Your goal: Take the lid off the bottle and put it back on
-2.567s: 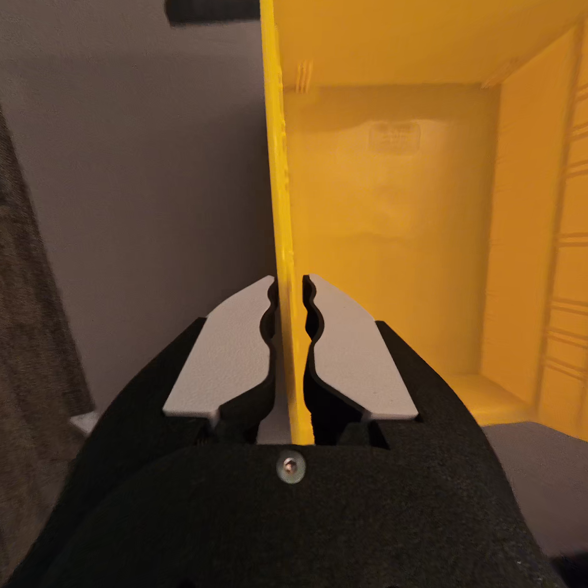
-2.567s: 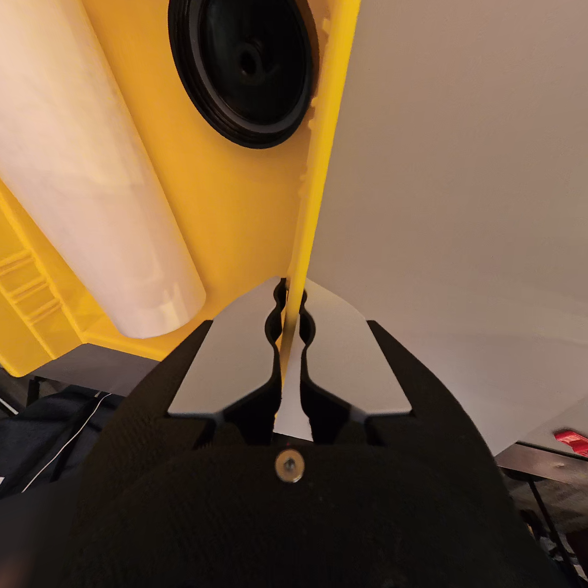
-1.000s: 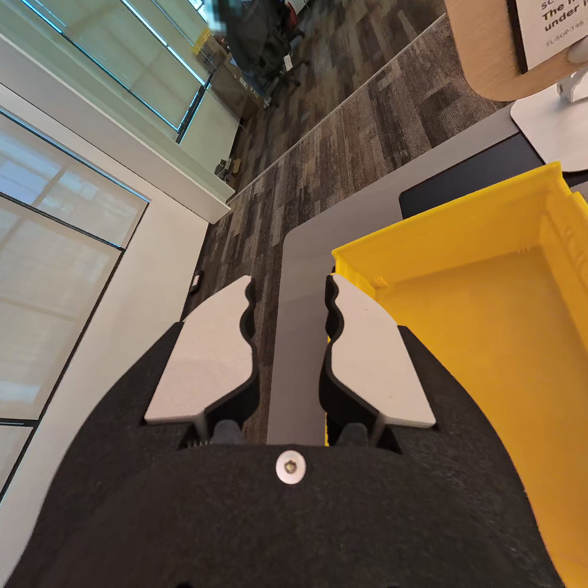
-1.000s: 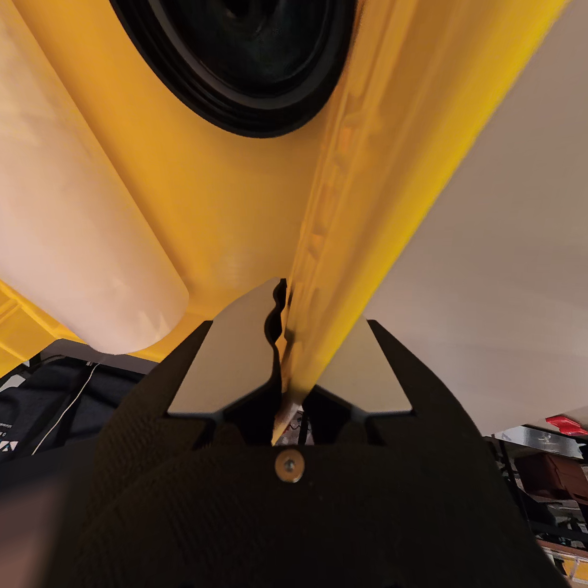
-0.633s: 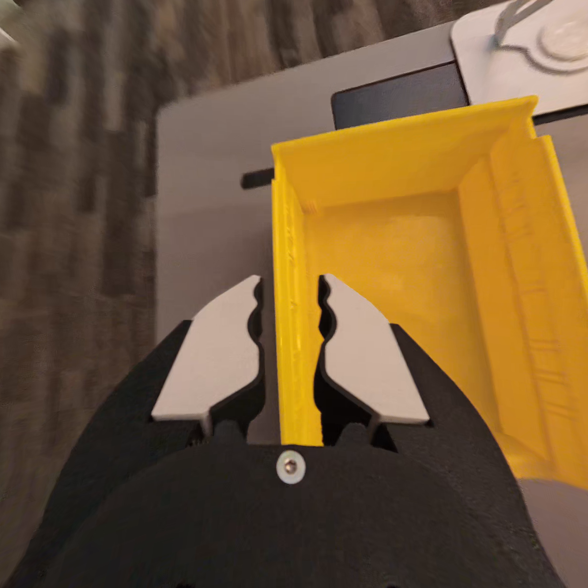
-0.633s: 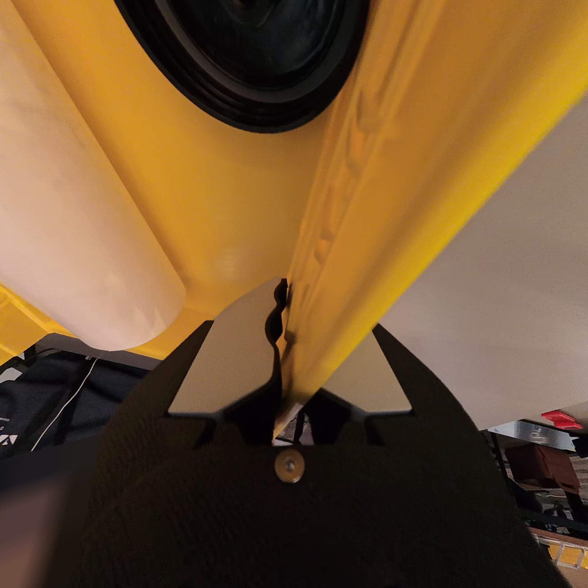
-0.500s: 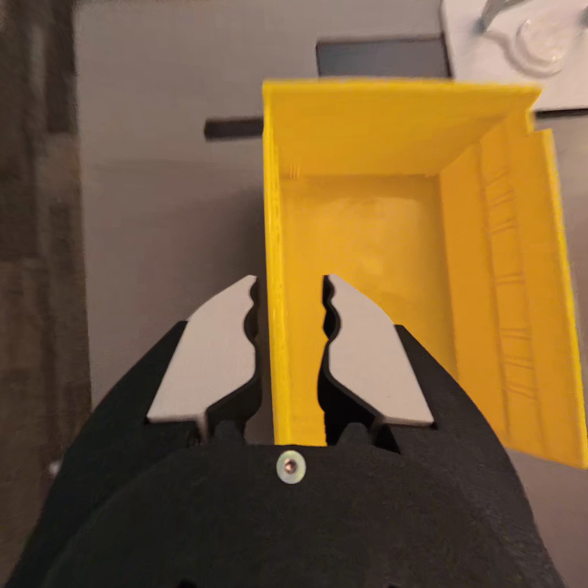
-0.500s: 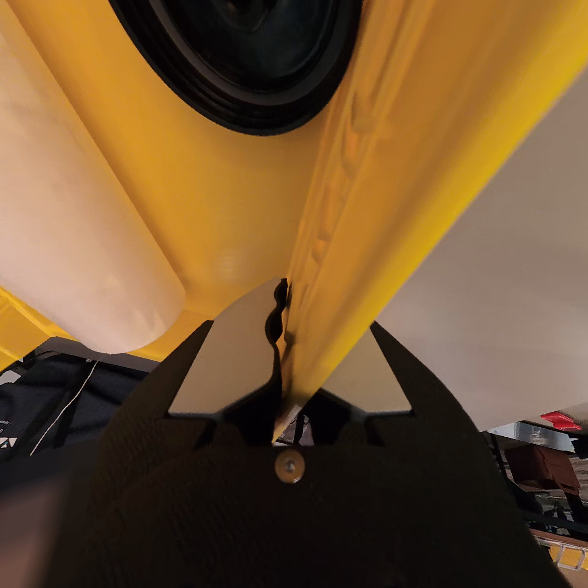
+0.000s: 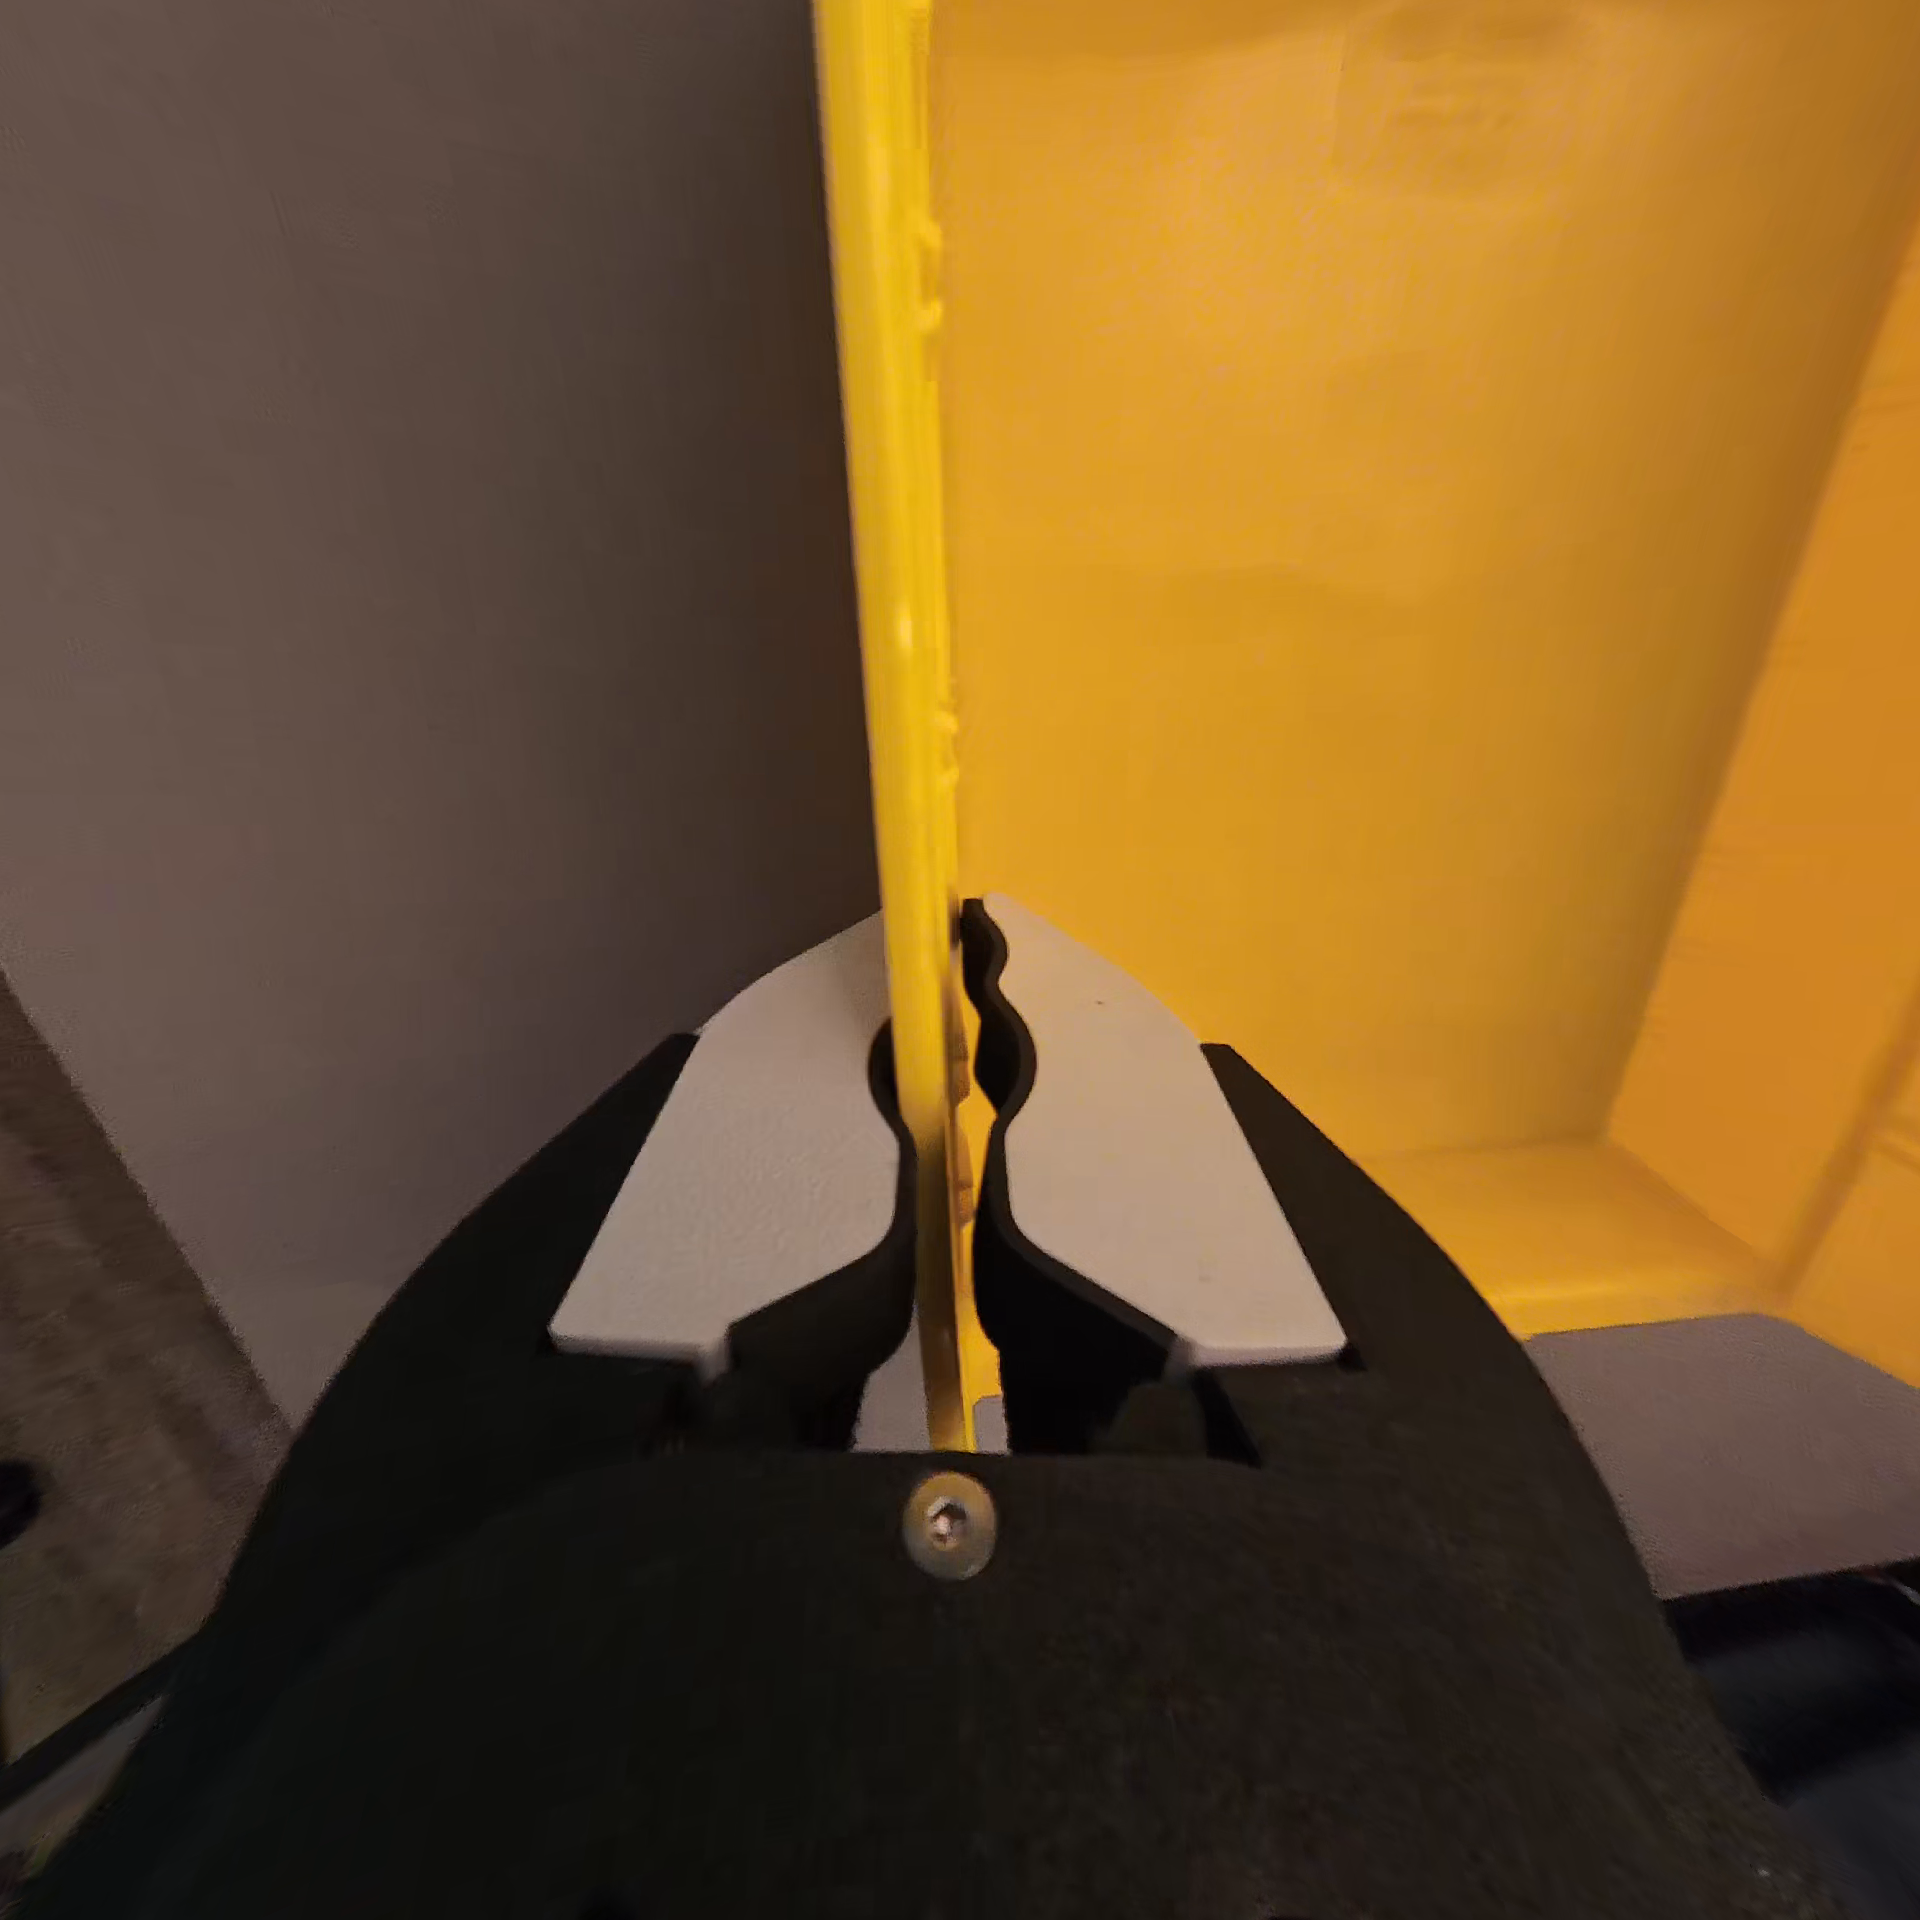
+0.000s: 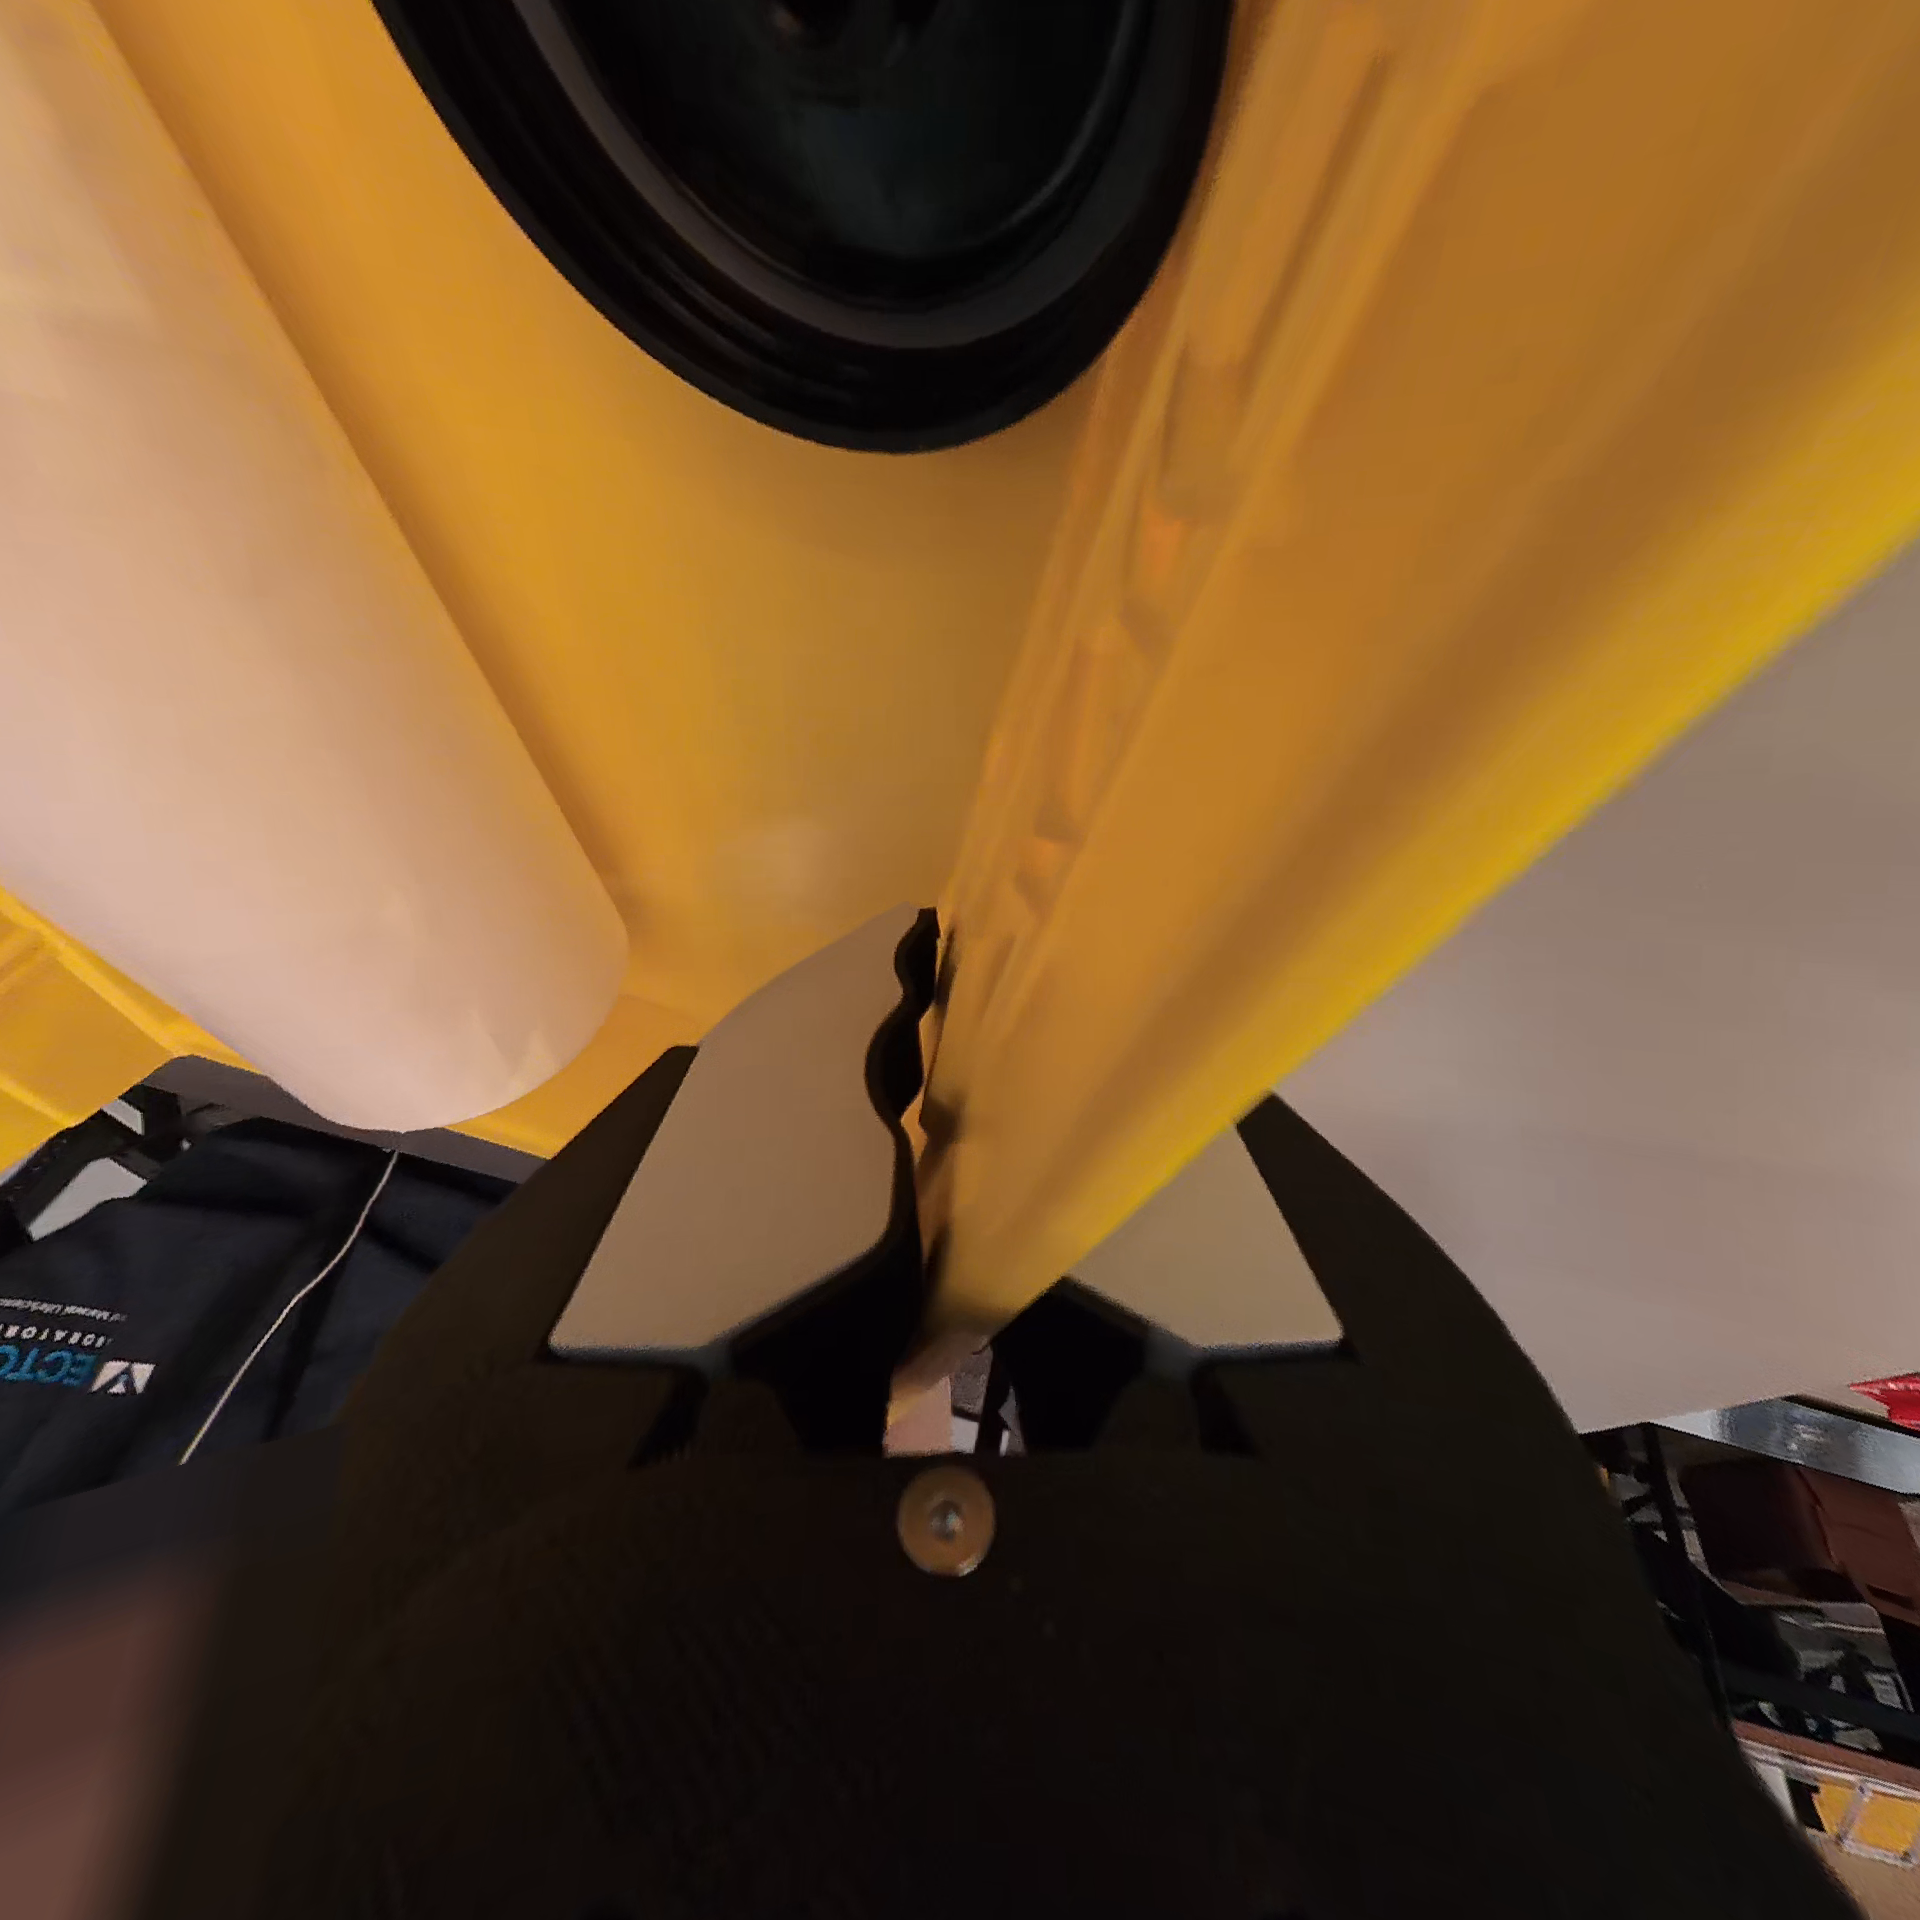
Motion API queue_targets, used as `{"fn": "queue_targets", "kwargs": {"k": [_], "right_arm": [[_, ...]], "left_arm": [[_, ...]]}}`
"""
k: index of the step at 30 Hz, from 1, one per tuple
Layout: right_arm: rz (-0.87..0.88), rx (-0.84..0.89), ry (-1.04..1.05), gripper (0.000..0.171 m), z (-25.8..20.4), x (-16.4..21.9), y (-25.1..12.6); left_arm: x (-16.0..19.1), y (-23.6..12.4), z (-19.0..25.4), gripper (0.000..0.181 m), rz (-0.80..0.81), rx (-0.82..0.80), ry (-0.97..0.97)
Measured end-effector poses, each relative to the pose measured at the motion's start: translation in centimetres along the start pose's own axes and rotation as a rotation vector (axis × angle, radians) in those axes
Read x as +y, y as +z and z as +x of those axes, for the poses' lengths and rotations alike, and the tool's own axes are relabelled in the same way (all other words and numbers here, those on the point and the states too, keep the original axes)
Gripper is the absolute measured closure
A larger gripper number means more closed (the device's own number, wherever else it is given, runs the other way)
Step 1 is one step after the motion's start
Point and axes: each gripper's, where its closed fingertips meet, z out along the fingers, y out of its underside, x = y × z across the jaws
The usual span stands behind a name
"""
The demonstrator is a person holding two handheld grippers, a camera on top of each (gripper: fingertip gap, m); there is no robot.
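A yellow plastic bin (image 9: 1351, 623) sits on a grey table (image 9: 416, 520). My left gripper (image 9: 940, 914) is shut on the bin's thin left wall (image 9: 894, 520), one finger on each side. In the right wrist view a white bottle (image 10: 260, 675) lies on its side in the bin (image 10: 727, 675), without its lid. The round black lid (image 10: 831, 208) lies beside it on the bin floor, apart from the bottle. My right gripper (image 10: 940, 925) is shut on the bin's opposite wall; its right finger is partly hidden behind that wall.
The grey table (image 10: 1662, 987) runs to the right of the bin in the right wrist view. A dark bag (image 10: 208, 1299) and a red object (image 10: 1886, 1392) lie below the table edge. Carpeted floor (image 9: 83, 1299) shows left of the table.
My left gripper, open and away from the bin a second ago, came down over the bin's left wall and closed on it. My right gripper kept its hold on the other wall.
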Motion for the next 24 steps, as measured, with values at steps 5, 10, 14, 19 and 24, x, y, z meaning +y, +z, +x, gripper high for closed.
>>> {"fn": "queue_targets", "kwargs": {"k": [5, 10, 14, 19, 24], "right_arm": [[0.002, -0.023, -0.03, 0.165, -2.8, -0.9, 0.3], [0.012, -0.01, -0.088, 0.164, -6.1, -2.0, 0.7], [0.06, -0.001, -0.151, 0.161, -8.5, -3.6, 1.0], [0.108, 0.048, -0.196, 0.16, -10.2, -5.2, 1.4], [0.15, 0.016, -0.208, 0.157, -11.0, -5.2, 1.0]], "left_arm": [[0.0, 0.4, 3.7, 0.175, -0.059, 0.002, 0.103], [0.2, 0.7, 7.8, 0.166, -0.124, -0.048, 0.204], [0.6, 0.9, 10.0, 0.159, -0.15, -0.105, 0.246], [1.4, 0.9, 12.2, 0.152, -0.185, -0.128, 0.303], [2.2, 0.6, 13.9, 0.143, -0.202, -0.049, 0.335]]}}
